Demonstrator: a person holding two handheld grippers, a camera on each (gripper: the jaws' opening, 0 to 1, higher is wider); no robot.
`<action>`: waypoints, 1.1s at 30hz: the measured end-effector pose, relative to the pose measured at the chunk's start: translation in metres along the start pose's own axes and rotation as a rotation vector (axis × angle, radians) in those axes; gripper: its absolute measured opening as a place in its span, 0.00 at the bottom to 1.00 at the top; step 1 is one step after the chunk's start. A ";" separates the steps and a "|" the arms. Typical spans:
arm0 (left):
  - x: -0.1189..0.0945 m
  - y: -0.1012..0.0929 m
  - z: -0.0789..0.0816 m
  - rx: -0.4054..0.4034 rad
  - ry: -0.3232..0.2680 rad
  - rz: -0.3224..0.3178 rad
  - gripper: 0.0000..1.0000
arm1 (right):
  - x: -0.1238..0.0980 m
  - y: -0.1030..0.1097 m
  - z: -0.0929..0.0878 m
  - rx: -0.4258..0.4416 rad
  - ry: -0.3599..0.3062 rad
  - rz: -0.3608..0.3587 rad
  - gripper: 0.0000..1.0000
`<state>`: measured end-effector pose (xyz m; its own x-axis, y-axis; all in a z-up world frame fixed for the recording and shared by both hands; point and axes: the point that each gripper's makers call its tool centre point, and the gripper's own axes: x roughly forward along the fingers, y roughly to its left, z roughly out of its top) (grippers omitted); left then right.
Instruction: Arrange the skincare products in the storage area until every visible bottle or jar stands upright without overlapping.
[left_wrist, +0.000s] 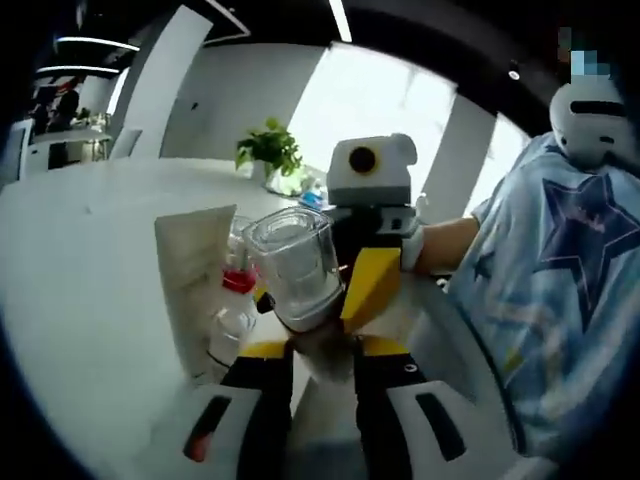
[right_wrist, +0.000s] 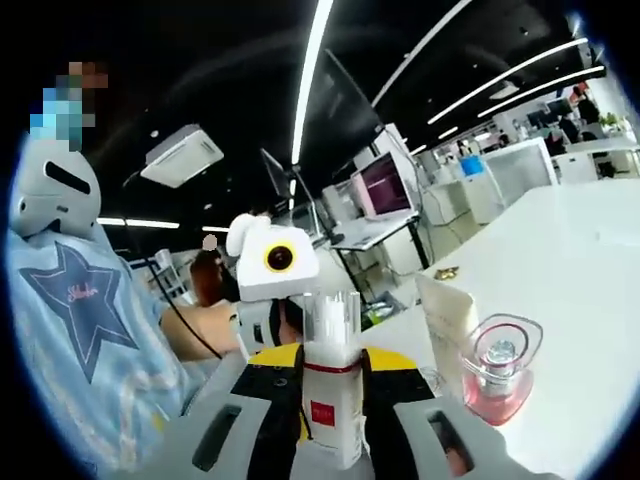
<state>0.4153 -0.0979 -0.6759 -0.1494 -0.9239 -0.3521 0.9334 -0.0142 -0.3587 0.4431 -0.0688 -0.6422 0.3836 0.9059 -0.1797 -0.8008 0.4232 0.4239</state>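
Left gripper view, centre: left gripper (left_wrist: 318, 345) clamped on a clear bottle (left_wrist: 295, 268), wide clear cap toward the camera, held tilted above the white table (left_wrist: 90, 300). The right gripper (left_wrist: 372, 210) shows just behind it, upper centre, touching or nearly so; cannot tell which.

Right gripper view, lower centre: right gripper clamped on a white bottle (right_wrist: 332, 385) w/ red band and clear cap, held roughly upright in frame, off the table. The left gripper (right_wrist: 272, 265) faces it, centre left.

On the table: a pink bottle (right_wrist: 497, 375) w/ clear cap stands upright, lower right of the right gripper view; a beige tube (right_wrist: 447, 315) stands just beside it, at its left, apparently upright. Same pair in the left gripper view, left of centre, partly hidden behind the clear bottle.

Progress, as judged: abt halfway. Two items stand, no overlap seen. Two are in the air, neither set down. Left to do: place each upright on bare table near the pair, w/o touching them, then release.

Person in blue star-print top (left_wrist: 560, 270) at right edge of the left gripper view.
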 end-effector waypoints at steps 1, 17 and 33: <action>0.001 0.000 -0.003 0.008 0.020 -0.001 0.20 | -0.001 0.001 -0.003 -0.006 0.019 0.007 0.18; 0.008 -0.022 -0.032 0.059 0.166 -0.127 0.19 | -0.017 0.017 -0.018 -0.031 0.089 0.130 0.17; 0.009 0.010 -0.054 0.076 0.278 0.041 0.09 | -0.031 -0.032 -0.031 -0.146 0.174 -0.240 0.16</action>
<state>0.4059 -0.0855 -0.7288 -0.1848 -0.7843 -0.5923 0.9608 -0.0175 -0.2767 0.4426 -0.1099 -0.6774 0.4948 0.7643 -0.4136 -0.7593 0.6117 0.2219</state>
